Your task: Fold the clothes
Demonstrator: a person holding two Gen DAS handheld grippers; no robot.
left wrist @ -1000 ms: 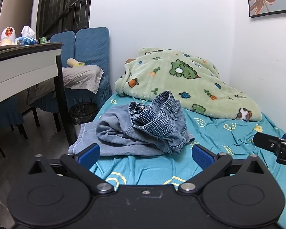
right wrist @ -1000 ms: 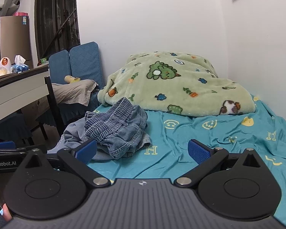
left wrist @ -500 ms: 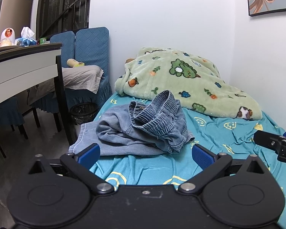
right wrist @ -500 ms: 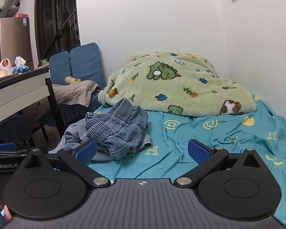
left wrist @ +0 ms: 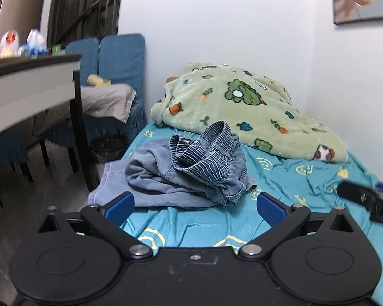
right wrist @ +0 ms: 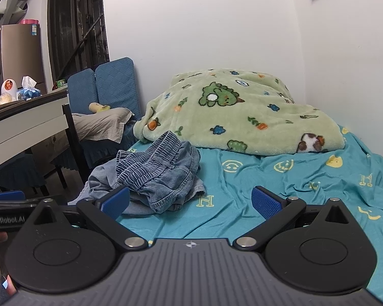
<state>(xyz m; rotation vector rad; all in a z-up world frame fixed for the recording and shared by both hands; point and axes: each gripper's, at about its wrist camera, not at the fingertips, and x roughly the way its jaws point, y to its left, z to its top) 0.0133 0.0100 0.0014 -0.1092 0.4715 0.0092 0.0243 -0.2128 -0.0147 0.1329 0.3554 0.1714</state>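
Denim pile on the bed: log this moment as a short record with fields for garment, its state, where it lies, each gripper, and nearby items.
garment: denim clothes, with a ribbed elastic waistband on top
state: crumpled heap, not yet folded
location: on the teal bedsheet, near the bed's left edge
left gripper: open, empty, short of the pile
right gripper: open, empty, pile ahead and to its left
contact: neither gripper touches the denim
nearby: green cartoon blanket bunched behind the pile; table to the left
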